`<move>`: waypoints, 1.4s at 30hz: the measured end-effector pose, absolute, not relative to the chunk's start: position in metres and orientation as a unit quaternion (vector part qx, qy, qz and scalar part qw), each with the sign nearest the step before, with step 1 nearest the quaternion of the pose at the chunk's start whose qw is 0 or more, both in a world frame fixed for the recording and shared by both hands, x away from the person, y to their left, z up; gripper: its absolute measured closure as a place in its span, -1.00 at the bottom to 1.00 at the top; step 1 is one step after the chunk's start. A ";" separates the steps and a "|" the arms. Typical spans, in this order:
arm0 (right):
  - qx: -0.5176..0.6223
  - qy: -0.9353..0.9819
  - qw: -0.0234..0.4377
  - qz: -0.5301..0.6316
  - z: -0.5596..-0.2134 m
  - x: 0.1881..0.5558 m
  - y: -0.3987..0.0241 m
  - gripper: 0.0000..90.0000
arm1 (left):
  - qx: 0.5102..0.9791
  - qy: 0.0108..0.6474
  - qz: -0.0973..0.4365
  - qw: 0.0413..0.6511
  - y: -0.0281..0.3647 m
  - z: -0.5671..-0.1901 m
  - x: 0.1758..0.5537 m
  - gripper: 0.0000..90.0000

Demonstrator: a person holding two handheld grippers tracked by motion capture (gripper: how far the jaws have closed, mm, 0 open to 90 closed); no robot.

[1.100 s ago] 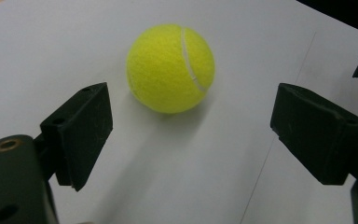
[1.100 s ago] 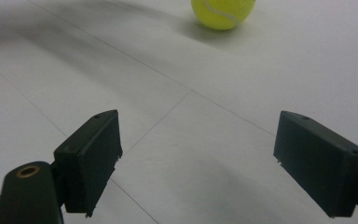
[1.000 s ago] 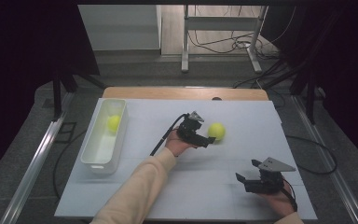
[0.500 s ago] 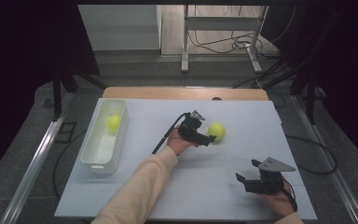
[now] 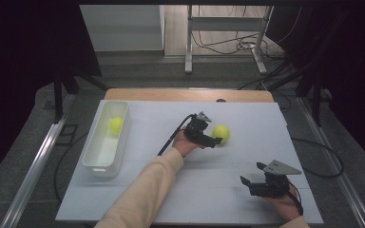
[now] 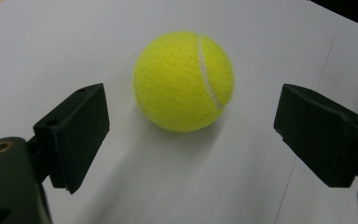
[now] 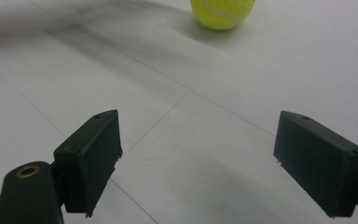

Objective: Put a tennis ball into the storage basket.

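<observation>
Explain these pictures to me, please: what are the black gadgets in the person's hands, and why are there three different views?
No robot here: a person holds a hand tool with two black jaws in each hand. The high view looks down on the white table. The other two pictures come from cameras riding on each tool, looking along its jaws. The left tongs point at a yellow tennis ball lying on the table; their jaws have just been opening, stand apart, and the ball lies just ahead of them, untouched. The right tongs rest open near the front edge, holding nothing. At the left stands a white bin with a second yellow ball inside.
</observation>
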State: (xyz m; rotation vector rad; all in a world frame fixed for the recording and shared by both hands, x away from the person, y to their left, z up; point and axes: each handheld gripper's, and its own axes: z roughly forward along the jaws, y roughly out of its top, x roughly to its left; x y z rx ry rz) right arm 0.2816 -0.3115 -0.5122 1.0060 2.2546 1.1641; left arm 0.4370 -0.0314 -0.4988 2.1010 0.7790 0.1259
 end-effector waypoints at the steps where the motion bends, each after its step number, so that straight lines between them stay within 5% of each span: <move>1: 0.361 0.809 0.205 0.417 -0.512 0.282 -0.312 -0.65 | 0.844 0.313 0.051 0.434 -0.031 -0.499 0.437 -0.76; 30: 0.360 0.809 0.205 0.416 -0.512 0.282 -0.312 -0.66 | 0.851 0.318 0.038 0.416 -0.059 -0.513 0.459 -0.74; 42: 0.359 0.810 0.205 0.416 -0.512 0.282 -0.312 -0.66 | 0.852 0.317 0.035 0.415 -0.061 -0.518 0.460 -0.44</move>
